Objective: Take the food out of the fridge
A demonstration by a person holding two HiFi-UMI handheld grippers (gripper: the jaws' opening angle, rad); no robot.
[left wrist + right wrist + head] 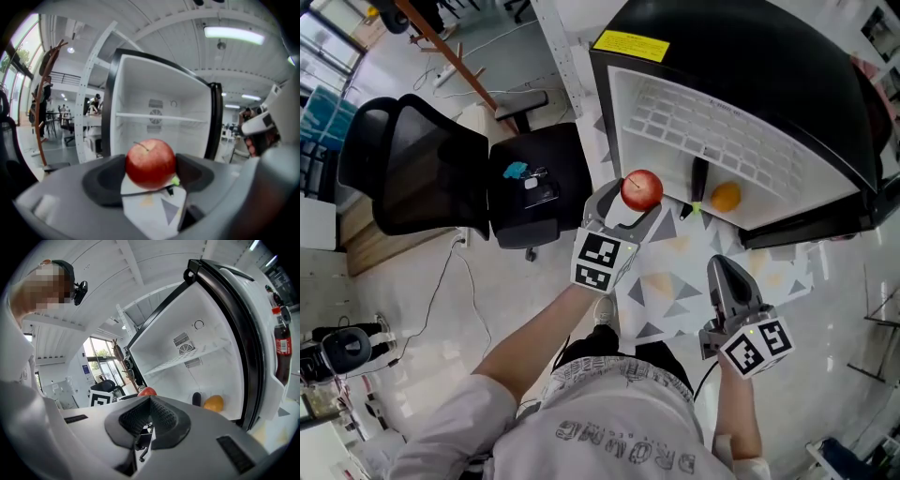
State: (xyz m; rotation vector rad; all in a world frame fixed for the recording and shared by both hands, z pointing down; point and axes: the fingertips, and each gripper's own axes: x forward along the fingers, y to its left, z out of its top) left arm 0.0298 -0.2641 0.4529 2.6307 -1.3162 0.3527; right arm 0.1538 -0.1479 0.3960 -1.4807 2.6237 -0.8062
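A red apple (642, 189) sits between the jaws of my left gripper (634, 203), which is shut on it just outside the open fridge (741, 122). In the left gripper view the apple (150, 163) fills the space between the dark pads, with the bare white shelf (159, 117) behind. An orange (726, 197) and a dark object (698, 178) lie on the fridge floor. My right gripper (724, 278) hangs lower right, shut and holding nothing. The right gripper view shows the orange (213, 403) and the apple's top (147, 392).
A black office chair (450, 178) with small items on its seat stands left of the fridge. A cola bottle (281, 352) rests in the fridge door. A patterned white-and-grey surface (675, 286) lies under the grippers. A wooden coat stand (44, 93) is at the left.
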